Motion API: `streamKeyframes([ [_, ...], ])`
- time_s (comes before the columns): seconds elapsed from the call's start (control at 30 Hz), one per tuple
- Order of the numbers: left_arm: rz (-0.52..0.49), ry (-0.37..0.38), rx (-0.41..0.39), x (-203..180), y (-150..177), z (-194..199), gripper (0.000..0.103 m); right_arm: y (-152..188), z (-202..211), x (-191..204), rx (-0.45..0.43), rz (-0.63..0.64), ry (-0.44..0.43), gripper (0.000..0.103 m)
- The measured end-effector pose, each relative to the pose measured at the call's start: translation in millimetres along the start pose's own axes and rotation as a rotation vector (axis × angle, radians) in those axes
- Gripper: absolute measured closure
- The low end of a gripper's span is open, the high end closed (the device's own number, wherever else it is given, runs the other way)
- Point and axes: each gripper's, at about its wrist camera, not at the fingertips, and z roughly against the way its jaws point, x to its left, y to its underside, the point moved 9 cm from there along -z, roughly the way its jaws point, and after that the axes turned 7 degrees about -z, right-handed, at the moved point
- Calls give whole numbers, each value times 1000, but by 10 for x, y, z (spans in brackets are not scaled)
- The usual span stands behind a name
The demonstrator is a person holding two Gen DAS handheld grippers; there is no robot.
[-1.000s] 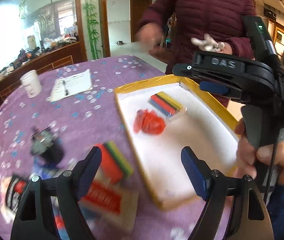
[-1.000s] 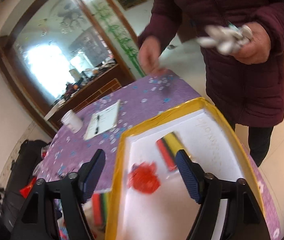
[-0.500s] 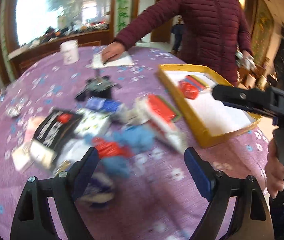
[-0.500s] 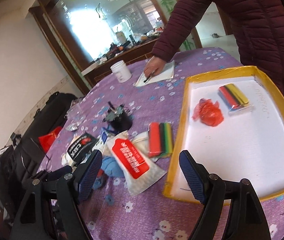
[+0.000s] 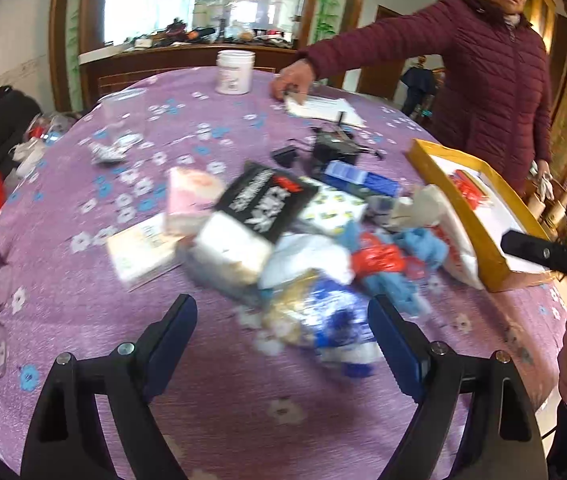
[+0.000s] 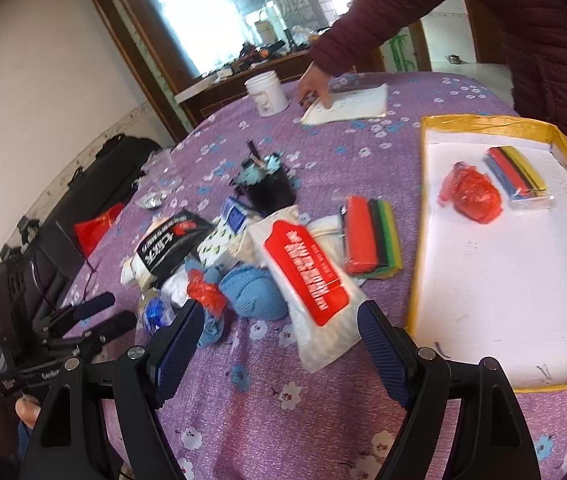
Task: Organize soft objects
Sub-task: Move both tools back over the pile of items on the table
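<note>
Right wrist view is showing me the round table under a purple flowered cloth (image 6: 323, 152), and I am looking down across it from largest thing to smallest. Standing at the far side is a person in a maroon quilted jacket (image 6: 523, 32), whose hand (image 6: 313, 84) is resting on white sheets of paper (image 6: 351, 106) beside a white plastic jar (image 6: 266, 94). Sitting on the right part of the table is the shallow white tray with a yellow taped rim (image 6: 417, 264), and it is holding a crumpled red plastic bag (image 6: 471, 192) and, just beside it, a clear-wrapped pack of coloured strips (image 6: 517, 174). Lying left of the tray is the heap of soft things: a white pouch with a red label (image 6: 307, 276), a second pack of red, black, green and yellow strips (image 6: 369, 238), a ball of blue cloth (image 6: 253, 288), a black packet with white lettering (image 6: 167, 246) and a black cup (image 6: 269, 188). My right gripper (image 6: 279, 344) is hanging above the near end of the white pouch, jaws spread wide, gripping nothing. My left gripper (image 5: 281, 346) is likewise standing wide, its jaws having just been opening, with a blurred blue, white and gold packet (image 5: 323, 320) showing between the fingers but untouched.
</note>
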Motion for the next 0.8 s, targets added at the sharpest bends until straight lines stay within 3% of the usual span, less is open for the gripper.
streamKeyframes([
  [0.1, 29, 3, 11, 142, 61, -25, 16, 8, -62, 108, 1, 30, 8, 20],
  [0.23, 40, 43, 31, 166, 119, -47, 16, -69, -137, 91, -18, 79, 90, 20],
  [0.43, -7, 66, 38, 67, 149, -61, 16, -110, -483, -9, 53, 119, 169, 22],
  [0.53, -9, 75, 40, 46, 151, -69, 16, -117, -544, -25, 59, 89, 127, 49],
  [0.57, -10, 76, 42, 49, 153, -69, 16, -122, -514, -10, 58, 85, 118, 68],
  [0.6, -10, 77, 46, 46, 154, -71, 16, -120, -485, 13, 58, 89, 115, 75],
  [0.67, -12, 82, 52, 42, 154, -72, 16, -71, -415, 97, 81, 82, 54, 81],
  [0.8, -18, 86, 55, 26, 136, -89, 16, 144, -365, 331, 171, 98, -89, 81],
])
